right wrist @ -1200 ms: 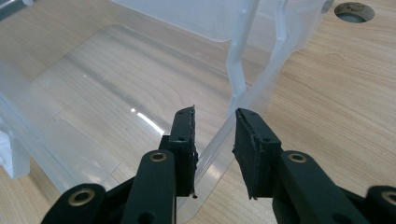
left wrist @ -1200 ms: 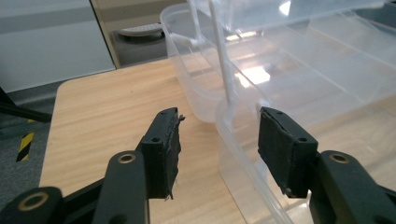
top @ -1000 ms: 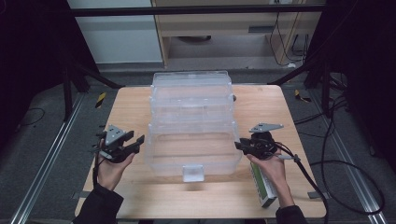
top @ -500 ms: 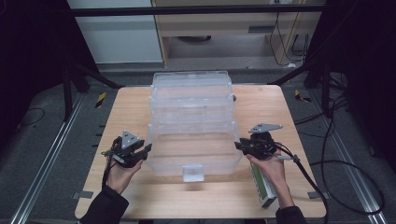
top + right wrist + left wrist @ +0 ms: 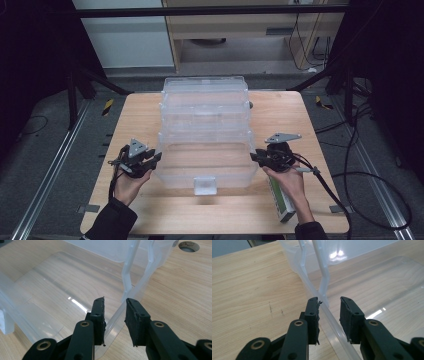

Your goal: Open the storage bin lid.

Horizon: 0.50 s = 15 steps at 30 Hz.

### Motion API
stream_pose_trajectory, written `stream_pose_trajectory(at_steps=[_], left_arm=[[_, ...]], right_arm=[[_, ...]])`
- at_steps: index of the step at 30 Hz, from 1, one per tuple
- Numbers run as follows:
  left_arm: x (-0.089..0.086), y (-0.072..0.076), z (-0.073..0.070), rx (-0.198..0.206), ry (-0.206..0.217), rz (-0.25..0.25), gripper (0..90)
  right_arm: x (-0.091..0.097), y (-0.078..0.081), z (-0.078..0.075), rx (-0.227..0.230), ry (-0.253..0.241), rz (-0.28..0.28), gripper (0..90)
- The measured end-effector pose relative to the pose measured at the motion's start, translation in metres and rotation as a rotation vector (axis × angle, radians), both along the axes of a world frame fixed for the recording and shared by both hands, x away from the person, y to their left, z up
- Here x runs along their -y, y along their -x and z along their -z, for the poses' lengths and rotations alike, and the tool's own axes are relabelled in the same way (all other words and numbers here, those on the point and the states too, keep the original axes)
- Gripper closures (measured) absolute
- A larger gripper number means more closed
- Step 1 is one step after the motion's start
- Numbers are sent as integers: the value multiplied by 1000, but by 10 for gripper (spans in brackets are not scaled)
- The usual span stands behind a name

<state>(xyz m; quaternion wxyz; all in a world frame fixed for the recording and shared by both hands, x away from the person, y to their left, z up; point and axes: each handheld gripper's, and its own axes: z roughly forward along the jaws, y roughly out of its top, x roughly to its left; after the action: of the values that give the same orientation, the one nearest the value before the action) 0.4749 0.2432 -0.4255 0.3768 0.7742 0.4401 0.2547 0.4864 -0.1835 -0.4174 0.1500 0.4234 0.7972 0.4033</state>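
Note:
A clear plastic tiered box stands open on the wooden table, its lowest tray nearest me. My left gripper is at the tray's left side. In the left gripper view its jaws straddle the thin rim; they have just been closing, and a gap still shows beside the rim. My right gripper is at the tray's right side. Its jaws also straddle the rim, with space visible on both sides.
A white latch sits at the tray's front middle. A green and white oblong object lies under the right hand near the front edge. A round hole is in the tabletop beyond the box. Dark floor and cables surround the table.
The left hand has moved right, from beside the box to the tray's left rim, and its jaws have narrowed around it. The right hand has kept still.

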Motion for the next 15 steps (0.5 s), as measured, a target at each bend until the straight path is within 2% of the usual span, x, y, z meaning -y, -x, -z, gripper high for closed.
stream_pose_trajectory(at_steps=[3,5,9,15], left_arm=[[0,0,0,3,0,-1,677],[0,1,-1,11,4,-1,635],[-3,4,-6,34,13,7,588],[-14,10,-17,66,53,-1,532]], right_arm=[[0,-1,0,-7,-4,-2,686],[1,-1,0,-12,-6,-1,682],[5,0,-4,19,-7,0,642],[15,4,-15,47,-21,16,607]])
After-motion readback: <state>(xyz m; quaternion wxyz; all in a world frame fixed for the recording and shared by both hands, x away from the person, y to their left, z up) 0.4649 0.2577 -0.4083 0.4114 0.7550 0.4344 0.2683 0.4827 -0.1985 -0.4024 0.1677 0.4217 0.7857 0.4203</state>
